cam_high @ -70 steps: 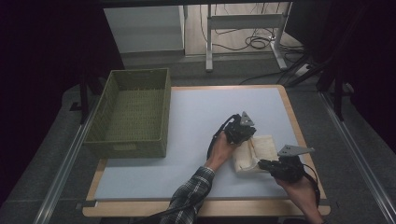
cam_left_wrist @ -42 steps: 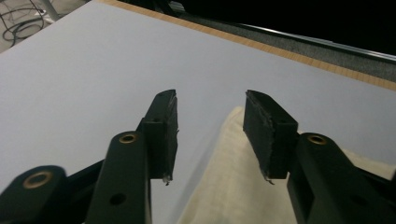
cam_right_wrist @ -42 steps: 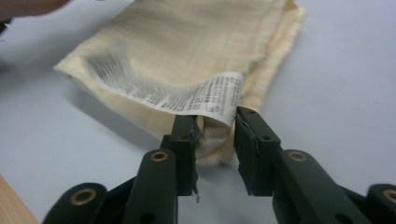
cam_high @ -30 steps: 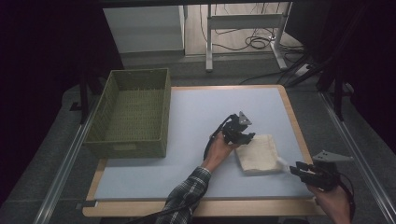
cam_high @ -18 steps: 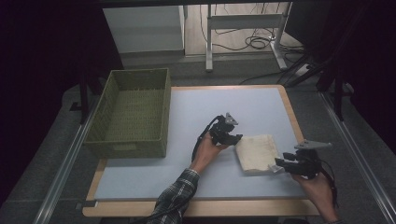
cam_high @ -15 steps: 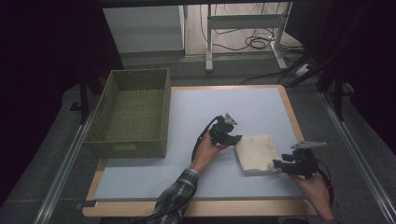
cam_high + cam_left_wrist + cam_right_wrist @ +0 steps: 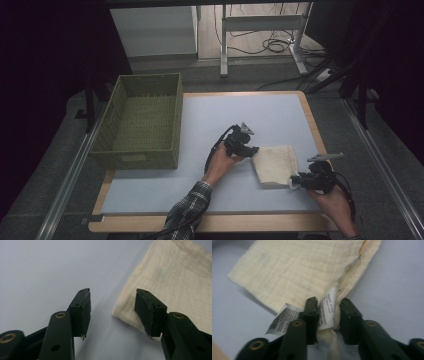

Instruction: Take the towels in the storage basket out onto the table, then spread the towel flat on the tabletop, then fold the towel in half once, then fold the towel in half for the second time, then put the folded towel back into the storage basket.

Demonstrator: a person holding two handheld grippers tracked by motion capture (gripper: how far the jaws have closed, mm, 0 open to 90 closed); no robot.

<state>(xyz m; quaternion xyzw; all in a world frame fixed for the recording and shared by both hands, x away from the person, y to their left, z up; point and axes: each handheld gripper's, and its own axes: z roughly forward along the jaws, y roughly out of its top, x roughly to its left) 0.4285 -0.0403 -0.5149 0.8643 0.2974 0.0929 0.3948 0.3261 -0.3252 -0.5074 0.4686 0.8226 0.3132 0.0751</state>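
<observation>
A folded cream cloth [image 7: 274, 164] lies flat on the pale blue table [image 7: 225, 110], right of centre. My left gripper [image 7: 251, 150] is at the cloth's left edge, low over the table. In the left gripper view it [image 7: 112, 312] is open, its jaws straddling a corner of the cloth [image 7: 175, 277] without touching it. My right gripper [image 7: 294, 181] is at the cloth's near right corner. In the right gripper view it [image 7: 328, 312] is shut on that corner of the cloth [image 7: 299, 270], with a white label [image 7: 328, 307] and a cord loop pinched between the jaws.
A green woven basket [image 7: 145, 155] stands at the table's left side, its inside bare. The wooden table rim [image 7: 210, 222] runs along the near edge. Behind the table are a white cabinet [image 7: 155, 30], desk legs and floor cables [image 7: 270, 45].
My left gripper slid left off the cloth to its left edge. My right gripper swung out to the right, then came back to the cloth's near right corner and closed on it.
</observation>
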